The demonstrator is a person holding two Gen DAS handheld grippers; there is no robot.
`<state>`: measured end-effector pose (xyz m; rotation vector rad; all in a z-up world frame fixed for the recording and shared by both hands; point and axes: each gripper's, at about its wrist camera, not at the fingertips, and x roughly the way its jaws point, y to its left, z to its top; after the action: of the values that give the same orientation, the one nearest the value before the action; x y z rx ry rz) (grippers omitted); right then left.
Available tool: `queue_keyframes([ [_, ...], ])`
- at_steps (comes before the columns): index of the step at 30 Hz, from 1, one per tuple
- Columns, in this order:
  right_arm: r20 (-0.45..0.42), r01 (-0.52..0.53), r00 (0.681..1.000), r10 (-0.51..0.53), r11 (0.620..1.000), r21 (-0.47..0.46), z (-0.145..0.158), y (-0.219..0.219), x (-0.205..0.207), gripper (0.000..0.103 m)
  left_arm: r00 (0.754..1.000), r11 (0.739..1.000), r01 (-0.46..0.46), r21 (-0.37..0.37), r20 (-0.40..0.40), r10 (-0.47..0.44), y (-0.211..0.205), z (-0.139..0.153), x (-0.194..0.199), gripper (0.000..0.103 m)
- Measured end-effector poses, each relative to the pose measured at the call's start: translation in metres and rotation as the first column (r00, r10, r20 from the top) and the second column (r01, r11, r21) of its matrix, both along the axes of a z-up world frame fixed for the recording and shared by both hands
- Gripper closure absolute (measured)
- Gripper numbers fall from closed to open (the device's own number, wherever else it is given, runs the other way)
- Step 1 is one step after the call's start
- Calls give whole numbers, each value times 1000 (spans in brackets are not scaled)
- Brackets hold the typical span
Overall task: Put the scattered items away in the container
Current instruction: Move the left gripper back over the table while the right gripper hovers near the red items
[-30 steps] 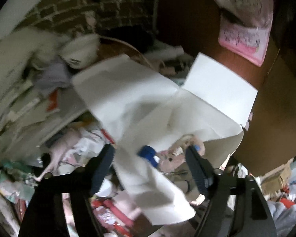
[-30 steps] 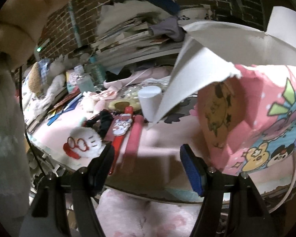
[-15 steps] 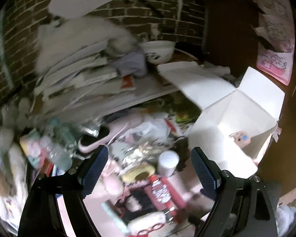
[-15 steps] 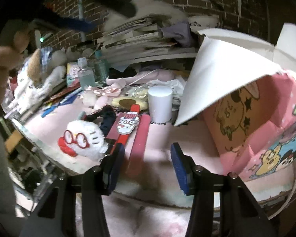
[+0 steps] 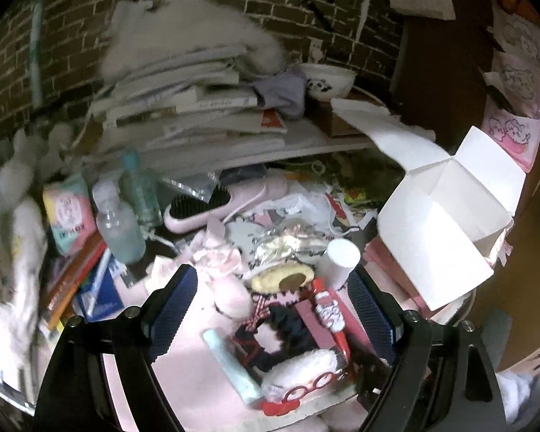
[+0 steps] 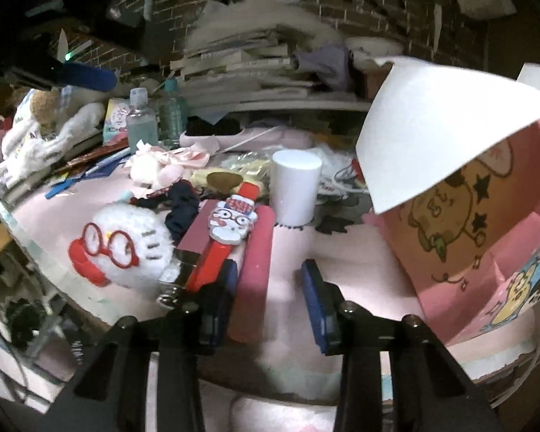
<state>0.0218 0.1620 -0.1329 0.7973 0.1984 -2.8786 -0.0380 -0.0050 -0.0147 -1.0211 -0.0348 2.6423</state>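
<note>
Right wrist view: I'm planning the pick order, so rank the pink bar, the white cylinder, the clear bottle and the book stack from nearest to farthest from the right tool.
1. Pink bar, running up from between the open right tool.
2. White cylinder, upright behind the bar's far end.
3. Clear bottle, back left.
4. Book stack, against the brick wall.

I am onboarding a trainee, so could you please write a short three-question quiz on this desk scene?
1. True or false: the right gripper is shut on the white cylinder.
2. Which lies between the right gripper's fingers: A the pink bar, B the hairbrush, C the clear bottle?
3. Fill in: the pink cartoon box has its flaps ____.

Key: 1 false; 2 A; 3 open.
</note>
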Motion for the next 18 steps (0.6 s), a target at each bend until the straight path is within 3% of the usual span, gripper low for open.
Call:
queue_keyframes([
  [4, -52, -2, 999, 4, 1000, 31, -3, -5, 4, 75, 999, 1000, -24, -7, 28, 24, -4, -13, -3, 20],
  [8, -84, -11, 996, 17, 997, 74, -5, -12, 6, 89, 998, 999, -30, 9, 53, 30, -8, -22, -5, 20],
  [18, -120, 23, 993, -13, 997, 78, -4, -7, 8, 89, 997, 999, -36, 23, 70, 34, -10, -29, -7, 20],
])
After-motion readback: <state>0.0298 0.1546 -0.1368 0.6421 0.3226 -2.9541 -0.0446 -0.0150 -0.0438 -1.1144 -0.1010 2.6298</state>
